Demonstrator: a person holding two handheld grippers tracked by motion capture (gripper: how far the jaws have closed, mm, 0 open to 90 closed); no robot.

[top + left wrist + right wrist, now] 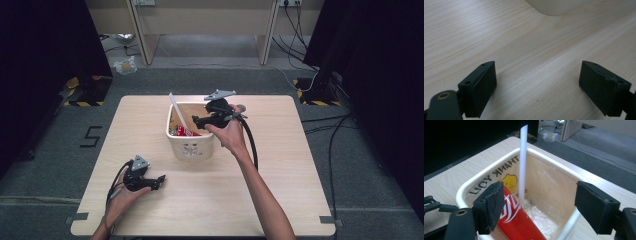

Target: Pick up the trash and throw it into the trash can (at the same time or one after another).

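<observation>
1. We look down on a pale wooden tabletop [260, 195] on grey floor between dark curtains.
2. At its middle stands a white tub [190, 146] holding a red can [515, 220] and a white straw [522, 165].
3. Our right tongs [537, 206] hover spread over the tub; the left tongs [537, 86] rest spread, near-left.
4. We judge the can smooth, rigid and slippery: grip its middle. The straw looks light and crushable.

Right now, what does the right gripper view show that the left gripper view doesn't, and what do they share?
The right gripper view alone looks into the white bin: a red can, an upright white straw, clear plastic lining, mirrored "THANK YOU" lettering, and grey floor beyond the table. The left gripper view alone shows bare tabletop between the left tool, plus one rounded bin corner. Both share wide-open black jaws, the right tool included, and pale wood.
</observation>
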